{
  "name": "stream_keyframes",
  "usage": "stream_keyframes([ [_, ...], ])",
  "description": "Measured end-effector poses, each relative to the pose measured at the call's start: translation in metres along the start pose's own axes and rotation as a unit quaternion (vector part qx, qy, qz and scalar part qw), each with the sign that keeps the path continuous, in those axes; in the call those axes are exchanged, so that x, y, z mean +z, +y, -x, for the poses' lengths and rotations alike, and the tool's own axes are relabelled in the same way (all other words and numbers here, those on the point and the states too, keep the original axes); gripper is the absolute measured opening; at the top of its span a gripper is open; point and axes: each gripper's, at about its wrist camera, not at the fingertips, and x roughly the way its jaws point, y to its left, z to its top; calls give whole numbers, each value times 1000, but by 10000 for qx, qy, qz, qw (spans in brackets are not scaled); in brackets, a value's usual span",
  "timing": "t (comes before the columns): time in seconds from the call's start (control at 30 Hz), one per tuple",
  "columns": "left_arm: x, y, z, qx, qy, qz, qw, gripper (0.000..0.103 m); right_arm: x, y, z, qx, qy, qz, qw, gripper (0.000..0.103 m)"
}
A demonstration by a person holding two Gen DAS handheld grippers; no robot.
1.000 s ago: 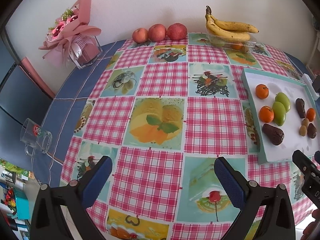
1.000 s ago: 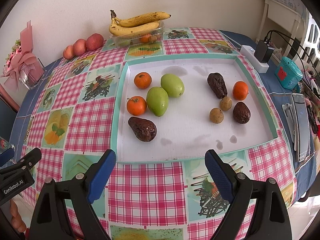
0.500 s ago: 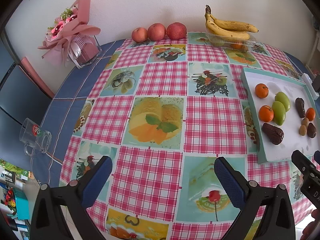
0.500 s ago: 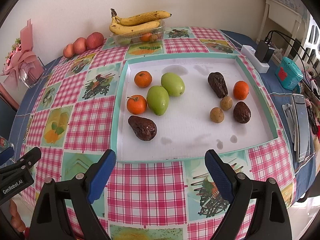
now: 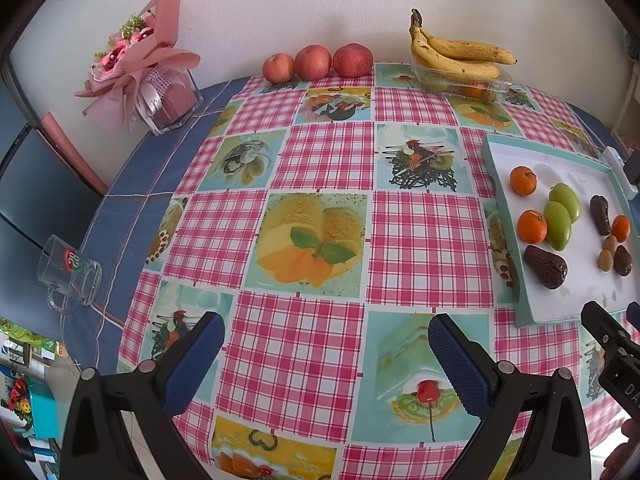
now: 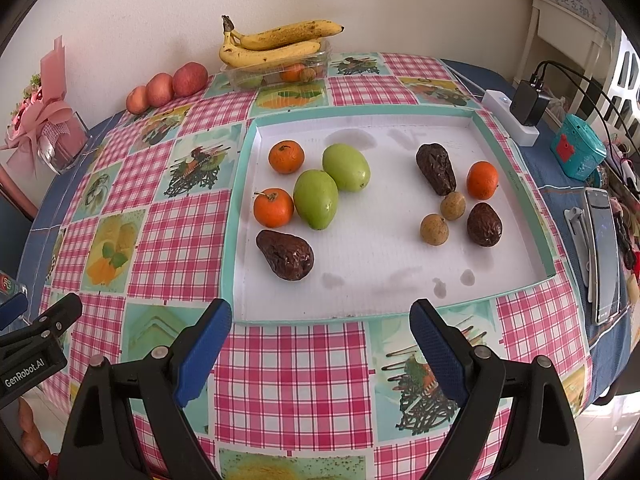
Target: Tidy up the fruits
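The worktop point(image 6: 296, 376), under its pink checked cloth, looks the same as it did a second ago, and so does the shallow white tray point(image 6: 400, 288) with the teal rim that sits on it. Nothing on either has shifted over that second; only the two views drift by a hair.

In the tray the fruit lies in two loose clusters, well apart. On the left, two green mangoes point(image 6: 316, 198) touch each other, with two oranges point(image 6: 274, 208) just beside them and a dark wrinkled fruit point(image 6: 286, 254) nearer the front. On the right lie another two dark wrinkled fruits point(image 6: 436, 168), a third orange point(image 6: 483, 180) and two small brown round fruits point(image 6: 434, 230). So like kinds are split between the clusters. Whether that is a mixed lot to be grouped or an arrangement meant to stand, the scene alone does not settle.

Off the tray, bananas point(image 6: 280, 42) rest on a clear box by the wall, with three apples point(image 6: 162, 88) in a row beside it.

The right gripper point(image 6: 320, 334) hovers at the tray's near rim, fingers wide apart and empty. The left gripper point(image 5: 326, 346) hangs over bare cloth to the tray's left, also spread and holding nothing. With no change in the past second, the task stands where it stood.
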Motion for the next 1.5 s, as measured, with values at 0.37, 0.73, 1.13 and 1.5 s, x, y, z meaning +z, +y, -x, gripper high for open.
stream_keyframes([
  [0.37, -1, 0, -1, -14, 14, 18, 10000, 103, 0, 0, -1, -4, 17, 19, 10000, 91],
  [0.73, 0, 0, -1, -23, 16, 10, 10000, 103, -1, 1, -2, -10, 24, 27, 10000, 91],
  [1.13, -1, -1, -1, -36, 24, 25, 10000, 103, -1, 1, -2, -13, 26, 37, 10000, 91],
  [1.5, -1, -1, -1, -59, 26, 18, 10000, 103, -1, 1, -2, -14, 30, 40, 10000, 91],
])
